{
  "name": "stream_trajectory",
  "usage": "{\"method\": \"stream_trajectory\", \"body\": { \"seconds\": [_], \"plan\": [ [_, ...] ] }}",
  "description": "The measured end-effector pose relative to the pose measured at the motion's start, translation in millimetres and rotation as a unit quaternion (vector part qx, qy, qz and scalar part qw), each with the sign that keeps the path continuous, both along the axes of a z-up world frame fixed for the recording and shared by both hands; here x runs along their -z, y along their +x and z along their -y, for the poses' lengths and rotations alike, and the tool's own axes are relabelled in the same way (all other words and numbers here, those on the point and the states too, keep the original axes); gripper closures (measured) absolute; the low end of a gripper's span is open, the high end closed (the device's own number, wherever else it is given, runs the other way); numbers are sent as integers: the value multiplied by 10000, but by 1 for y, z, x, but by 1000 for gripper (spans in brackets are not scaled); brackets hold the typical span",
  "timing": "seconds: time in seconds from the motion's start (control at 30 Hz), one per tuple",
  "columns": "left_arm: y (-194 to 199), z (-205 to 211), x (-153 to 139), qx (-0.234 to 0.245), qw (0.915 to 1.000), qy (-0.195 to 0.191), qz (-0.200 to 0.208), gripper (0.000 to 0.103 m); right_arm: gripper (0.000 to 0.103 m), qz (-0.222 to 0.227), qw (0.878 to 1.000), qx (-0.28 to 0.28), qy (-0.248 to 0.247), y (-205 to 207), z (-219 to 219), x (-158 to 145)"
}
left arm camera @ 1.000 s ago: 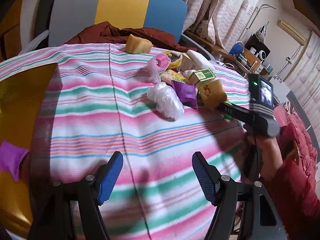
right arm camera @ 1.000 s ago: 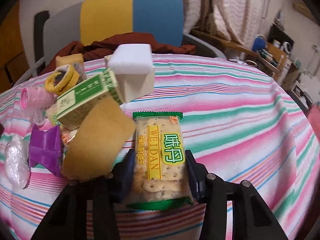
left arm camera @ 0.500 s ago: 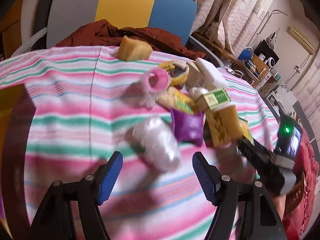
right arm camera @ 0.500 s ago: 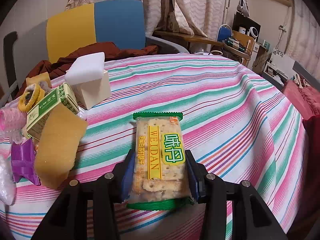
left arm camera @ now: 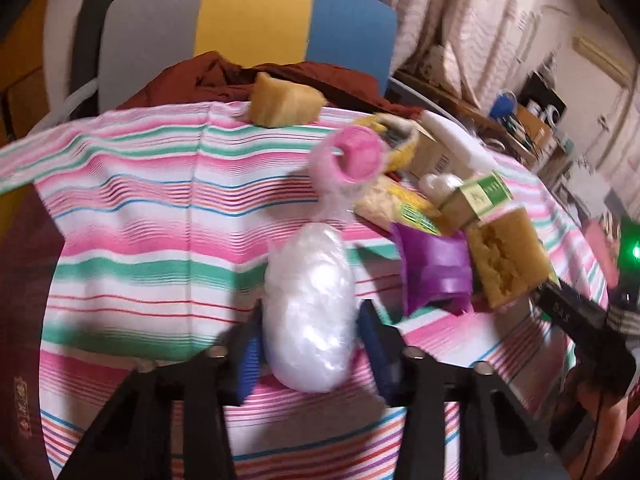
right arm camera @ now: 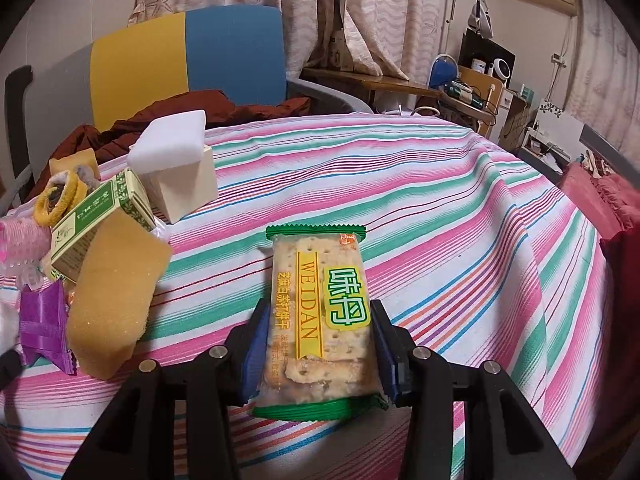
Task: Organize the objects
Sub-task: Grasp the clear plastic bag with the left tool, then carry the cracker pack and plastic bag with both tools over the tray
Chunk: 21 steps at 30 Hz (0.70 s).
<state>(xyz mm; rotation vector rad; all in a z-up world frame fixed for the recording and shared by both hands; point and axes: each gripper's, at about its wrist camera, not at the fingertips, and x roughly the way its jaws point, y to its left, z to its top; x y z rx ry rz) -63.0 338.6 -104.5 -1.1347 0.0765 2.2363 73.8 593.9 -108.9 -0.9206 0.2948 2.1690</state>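
A white plastic-wrapped bundle (left arm camera: 310, 300) lies on the striped tablecloth (left arm camera: 140, 220). My left gripper (left arm camera: 310, 344) has its jaws closing on it, the blue pads touching both its sides. My right gripper (right arm camera: 318, 348) is shut on a green-edged cracker packet (right arm camera: 320, 300) and holds it just above the cloth. Left of that packet is the pile: a yellow sponge (right arm camera: 116, 288), a green box (right arm camera: 100, 216), a purple packet (right arm camera: 42, 320), a pink roll (left arm camera: 356, 156) and a white foam block (right arm camera: 168, 148) on a cardboard box.
A second sponge (left arm camera: 284, 100) sits at the table's far edge by a brown cloth on a grey, yellow and blue chair (left arm camera: 256, 20). The right-hand tool's black body (left arm camera: 576, 320) shows at the right of the left wrist view. Striped cloth (right arm camera: 440, 200) stretches right of the crackers.
My left gripper has moved forward to the white bundle and its jaws have gone from wide apart to closed around it. The right gripper still holds the cracker packet, slightly turned.
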Motion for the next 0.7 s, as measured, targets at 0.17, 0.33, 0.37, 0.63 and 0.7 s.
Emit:
{"method": "stream_trajectory", "body": {
  "seconds": [0.17,0.33,0.37,0.63,0.7],
  "plan": [
    [-1,8,2,-34,9998,193,-22,69,55,-38,10000,-12,72,1,2,-2],
    [6,17,3,-7,9996,268,-28,69,55,-120,9997,-55,197,3,6,-6],
    [7,19,3,-22,9996,278,-34,69,55,-136,9996,-67,218,3,7,-7],
    [26,31,2,157,9994,273,-162,70,55,-259,9992,-138,274,8,13,-12],
    [30,35,3,203,9992,313,-162,70,55,-273,9993,-200,156,12,17,-12]
  ]
}}
